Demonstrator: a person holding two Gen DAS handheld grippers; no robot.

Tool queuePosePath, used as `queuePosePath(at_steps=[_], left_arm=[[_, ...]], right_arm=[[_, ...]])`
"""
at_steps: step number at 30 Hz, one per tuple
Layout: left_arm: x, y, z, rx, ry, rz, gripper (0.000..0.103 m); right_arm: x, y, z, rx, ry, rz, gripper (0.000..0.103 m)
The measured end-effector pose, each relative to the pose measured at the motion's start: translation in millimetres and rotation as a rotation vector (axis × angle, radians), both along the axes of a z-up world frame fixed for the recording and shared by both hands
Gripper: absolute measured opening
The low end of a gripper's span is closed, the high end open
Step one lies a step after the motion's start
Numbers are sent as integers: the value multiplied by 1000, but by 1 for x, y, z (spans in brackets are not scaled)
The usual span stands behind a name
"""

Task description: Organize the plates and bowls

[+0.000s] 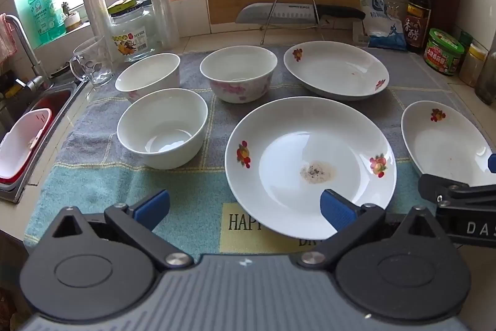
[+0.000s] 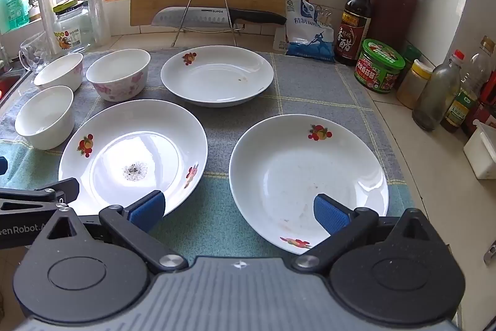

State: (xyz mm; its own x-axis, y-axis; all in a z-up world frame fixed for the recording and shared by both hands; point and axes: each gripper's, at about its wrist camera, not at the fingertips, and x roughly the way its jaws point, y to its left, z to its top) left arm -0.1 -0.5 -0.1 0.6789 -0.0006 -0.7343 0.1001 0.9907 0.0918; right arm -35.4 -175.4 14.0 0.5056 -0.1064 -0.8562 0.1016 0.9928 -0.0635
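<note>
— So, what sits on the desk [image 2: 415, 200] right now?

— 3 plates and 3 bowls, all on a checked cloth [image 2: 310, 82]. The near-left plate [image 2: 133, 157] has a dark speckled stain in its middle. The near-right plate [image 2: 310, 176] lies just beside it, apart by a strip of cloth. The far plate [image 2: 217, 76] sits behind them, in front of a wire rack holding a knife [image 2: 214, 16].

— And the bowls?

— They group at the left: a pink-flowered bowl [image 1: 238, 73] next to the far plate, a plain bowl [image 1: 162, 127] nearer, and a third bowl [image 1: 148, 75] behind that one, close to a glass mug [image 1: 93, 64].

— How do the tongs stand?

— The left tongs [image 1: 245, 207] are spread wide and grip nothing; 1 blue pad [image 1: 336, 208] overlaps the stained plate's near rim in the left wrist view, the other hangs over bare cloth. The right tongs [image 2: 238, 210] are likewise wide apart and empty, with the right pad over the near-right plate and the left pad over the edge of the stained one. Whether any pad touches a plate I cannot tell.
</note>
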Motion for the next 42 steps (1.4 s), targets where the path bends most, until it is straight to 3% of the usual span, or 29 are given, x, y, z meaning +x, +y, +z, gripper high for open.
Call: queuePosePath(at_steps=[3, 42], left_arm=[[-1, 3, 1, -32, 2, -1, 102], [-3, 0, 3, -13, -5, -13, 102]], right_arm=[[-1, 0, 1, -4, -2, 1, 103], [-2, 0, 4, -6, 0, 2, 103]])
